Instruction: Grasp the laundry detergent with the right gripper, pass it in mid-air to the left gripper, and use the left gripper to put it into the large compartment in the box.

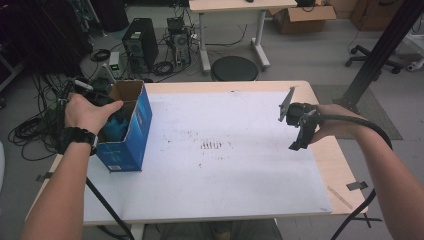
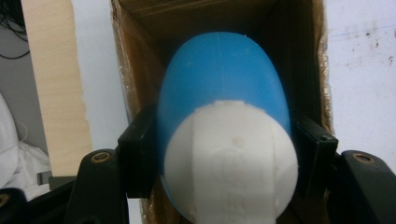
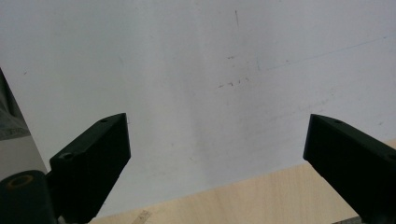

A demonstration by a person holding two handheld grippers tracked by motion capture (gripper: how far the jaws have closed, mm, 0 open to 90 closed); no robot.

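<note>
A blue cardboard box with its top open stands at the left edge of the white sheet. My left gripper reaches down into the box and is shut on a smooth blue egg-shaped object with a white end. Both pads press its sides. From above, the person's left hand covers most of that gripper, and a patch of the blue object shows inside the box. My right gripper hovers over the sheet's right edge, open, with nothing between its fingers.
The sheet lies on a wooden table and has dark scuff marks at its middle. On the floor beyond are computer towers, tangled cables, a round black stool, and a black slanted post at right.
</note>
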